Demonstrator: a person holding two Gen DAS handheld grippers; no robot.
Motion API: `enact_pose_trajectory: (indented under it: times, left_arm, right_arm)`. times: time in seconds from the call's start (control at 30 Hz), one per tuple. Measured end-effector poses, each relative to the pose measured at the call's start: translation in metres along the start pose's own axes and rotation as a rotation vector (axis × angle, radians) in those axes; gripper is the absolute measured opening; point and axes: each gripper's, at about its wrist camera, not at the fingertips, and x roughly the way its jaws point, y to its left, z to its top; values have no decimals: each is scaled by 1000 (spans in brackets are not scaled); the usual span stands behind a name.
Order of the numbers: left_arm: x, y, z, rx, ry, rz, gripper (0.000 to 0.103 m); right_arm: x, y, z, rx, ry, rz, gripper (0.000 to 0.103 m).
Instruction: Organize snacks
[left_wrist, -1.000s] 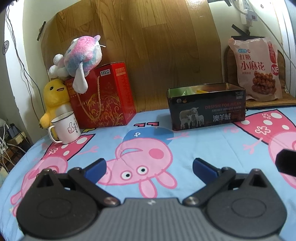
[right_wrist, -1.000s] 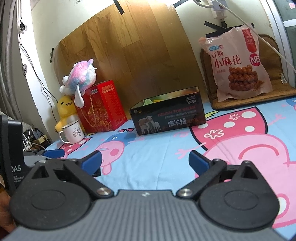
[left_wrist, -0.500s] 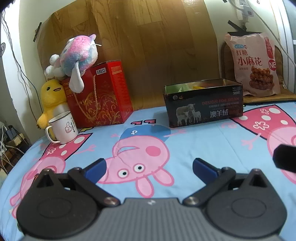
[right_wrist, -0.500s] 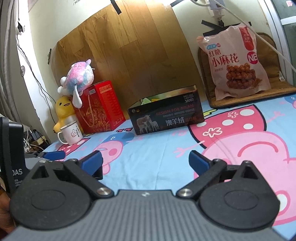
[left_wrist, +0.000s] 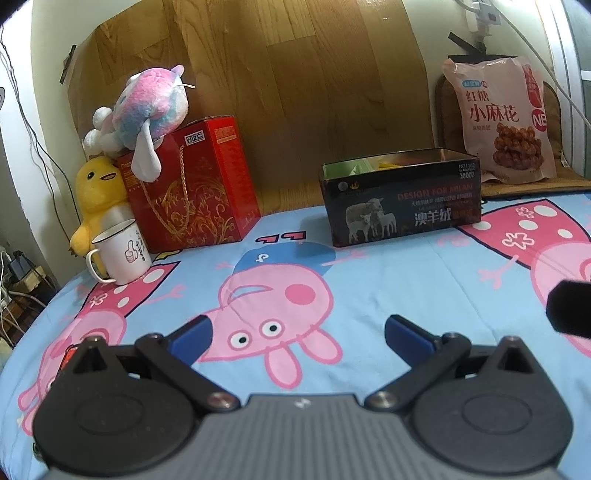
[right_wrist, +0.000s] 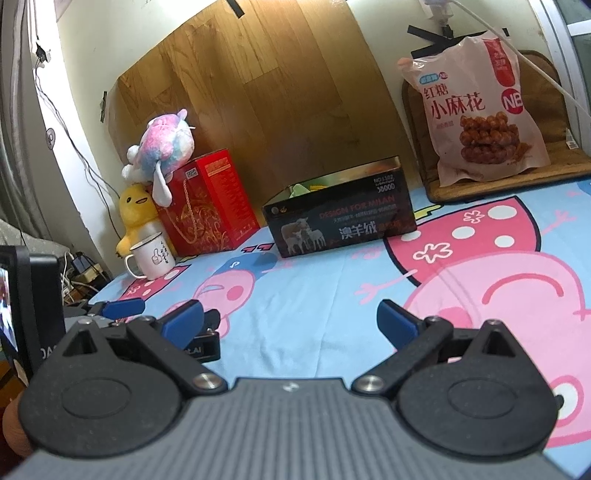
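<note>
Your left gripper (left_wrist: 297, 334): jaws wide apart, nothing btwn them, low over the cartoon sheet (left_wrist: 369, 288). Dark tin (left_wrist: 402, 201) w/ snacks sits mid-back. Your right gripper (right_wrist: 290, 321): also spread, empty. Snack bag (right_wrist: 476, 114) leans upright far right, behind the tin.

Count: 2 plush toys (left_wrist: 147, 110), 1 mug (left_wrist: 123, 251), 1 red gift box (left_wrist: 199, 184), 1 black tin (left_wrist: 402, 199), 1 snack bag (left_wrist: 498, 118).
</note>
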Motion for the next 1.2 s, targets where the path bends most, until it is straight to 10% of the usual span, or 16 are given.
enact_pose_trajectory:
  times: [1.2]
  left_arm:
    - [21,6,-8,44,61,65,103]
  right_arm:
    - [5,2,-2,-47,34,-1,100]
